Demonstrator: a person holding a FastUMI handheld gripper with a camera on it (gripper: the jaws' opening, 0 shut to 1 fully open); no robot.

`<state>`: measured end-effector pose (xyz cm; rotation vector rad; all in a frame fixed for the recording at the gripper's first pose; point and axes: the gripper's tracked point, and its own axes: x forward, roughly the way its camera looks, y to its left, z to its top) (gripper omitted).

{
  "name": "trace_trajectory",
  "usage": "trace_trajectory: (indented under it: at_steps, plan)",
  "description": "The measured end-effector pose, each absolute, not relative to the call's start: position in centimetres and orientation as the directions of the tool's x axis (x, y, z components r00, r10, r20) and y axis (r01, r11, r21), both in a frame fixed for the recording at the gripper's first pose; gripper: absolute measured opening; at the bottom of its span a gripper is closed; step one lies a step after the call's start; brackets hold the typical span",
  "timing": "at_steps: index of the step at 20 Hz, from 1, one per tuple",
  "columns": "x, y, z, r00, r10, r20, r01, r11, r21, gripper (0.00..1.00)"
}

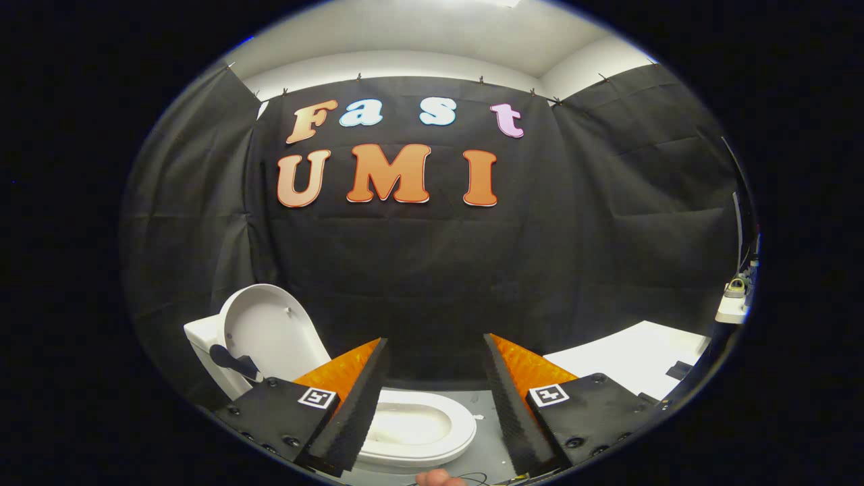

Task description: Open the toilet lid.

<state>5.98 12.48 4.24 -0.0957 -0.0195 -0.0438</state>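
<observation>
The gripper (435, 378) is hanging above the toilet with its fingers standing wide apart and nothing between them. Just below and between the fingers, the seat (432, 425) and bowl are lying exposed. Off beyond the left finger, the toilet lid (266, 334) is standing raised, leaning back against the tank (199, 337). Judging by this, the opening looks done; the next move is probably only calling for backing clear without knocking the lid. A fingertip (439, 478) is peeking in beneath.

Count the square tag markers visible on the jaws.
2: one marker on the finger nearer the raised toilet lid, one marker on the other finger. Jaws open, holding nothing.
</observation>
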Motion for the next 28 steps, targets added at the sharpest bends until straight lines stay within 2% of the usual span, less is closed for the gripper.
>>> trace_trajectory:
  at_steps: [12,28]
  plan:
    - [5.7,13.7,4.8,0.999,-0.022,0.050,0.028,0.992,-0.126,0.89]
    - [5.1,15.0,6.8,0.994,0.017,0.103,-0.011,0.998,-0.062,0.89]
